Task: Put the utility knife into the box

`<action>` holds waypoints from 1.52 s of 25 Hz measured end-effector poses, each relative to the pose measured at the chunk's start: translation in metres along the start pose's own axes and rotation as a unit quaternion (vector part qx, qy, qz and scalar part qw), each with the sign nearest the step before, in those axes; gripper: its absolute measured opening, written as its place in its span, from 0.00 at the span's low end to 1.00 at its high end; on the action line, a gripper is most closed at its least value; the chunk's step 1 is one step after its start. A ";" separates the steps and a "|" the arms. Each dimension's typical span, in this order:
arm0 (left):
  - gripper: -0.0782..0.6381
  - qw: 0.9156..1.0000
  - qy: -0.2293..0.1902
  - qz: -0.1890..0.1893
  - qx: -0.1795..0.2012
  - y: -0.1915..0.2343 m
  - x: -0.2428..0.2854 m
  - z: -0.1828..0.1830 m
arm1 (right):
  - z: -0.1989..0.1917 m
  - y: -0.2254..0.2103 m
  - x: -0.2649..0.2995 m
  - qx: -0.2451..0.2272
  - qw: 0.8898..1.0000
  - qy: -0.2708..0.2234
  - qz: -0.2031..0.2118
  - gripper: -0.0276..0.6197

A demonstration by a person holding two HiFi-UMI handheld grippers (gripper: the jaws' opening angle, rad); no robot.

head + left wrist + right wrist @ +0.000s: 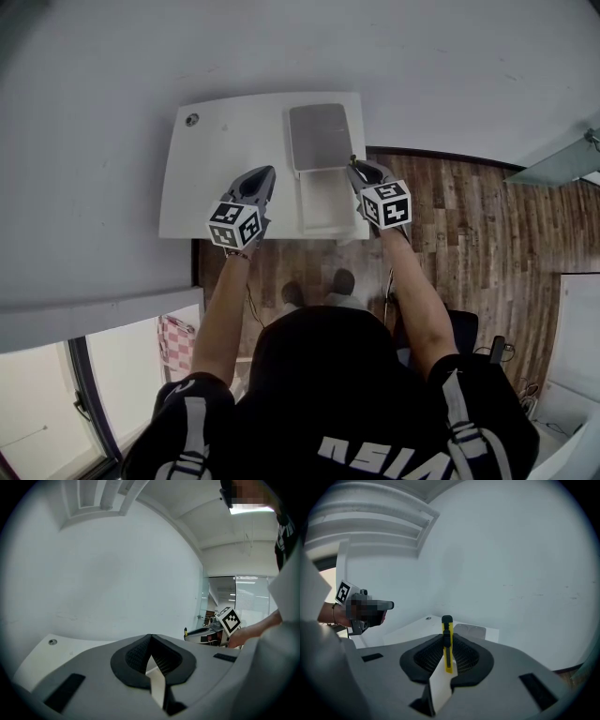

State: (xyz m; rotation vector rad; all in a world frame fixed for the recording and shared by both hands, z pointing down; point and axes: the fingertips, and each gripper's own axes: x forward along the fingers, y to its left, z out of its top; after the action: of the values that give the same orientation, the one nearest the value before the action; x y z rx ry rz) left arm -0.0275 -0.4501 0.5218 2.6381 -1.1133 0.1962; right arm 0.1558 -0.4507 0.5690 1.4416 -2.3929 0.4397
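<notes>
1. The fingers (pixel 465 654) of my right gripper (pixel 447 641) pinch a slim yellow utility knife (pixel 447 634) with a black slider, blade end up. The fingers (pixel 136 656) of my left gripper (pixel 151 641) are pressed together.
2. A white rectangular tabletop (pixel 216 169) lies beneath both grippers.
3. A pale grey rectangular box (pixel 323 197) sits open on the tabletop's right part, with its lid folded back.
4. The right gripper holds the knife at the box's right rim, outside it. The left gripper hangs just left of the box.
5. A small round metal fitting (pixel 192 119) sits at the tabletop's far left corner.
</notes>
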 end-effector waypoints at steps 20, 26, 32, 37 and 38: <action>0.14 1.000 0.020 0.003 -0.019 0.035 0.002 -0.027 | -0.047 0.016 0.056 0.006 0.997 0.072 0.024 0.16; 0.14 0.999 0.027 0.004 -0.028 0.050 0.002 -0.037 | -0.068 0.018 0.074 0.003 0.994 0.103 0.026 0.16; 0.14 0.999 0.031 0.002 -0.038 0.061 0.005 -0.049 | -0.093 0.024 0.093 0.005 0.991 0.134 0.031 0.16; 0.14 0.998 0.037 0.002 -0.045 0.072 0.010 -0.059 | -0.112 0.028 0.108 0.008 0.987 0.159 0.038 0.16; 0.14 0.998 0.038 0.002 -0.046 0.074 0.011 -0.060 | -0.116 0.029 0.111 0.008 0.986 0.163 0.039 0.16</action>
State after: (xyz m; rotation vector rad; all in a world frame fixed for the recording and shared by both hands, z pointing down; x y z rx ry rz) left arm -0.0745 -0.4891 0.5962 2.5265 -1.0765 0.2377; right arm 0.0929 -0.4777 0.7170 1.1788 -2.1897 0.6616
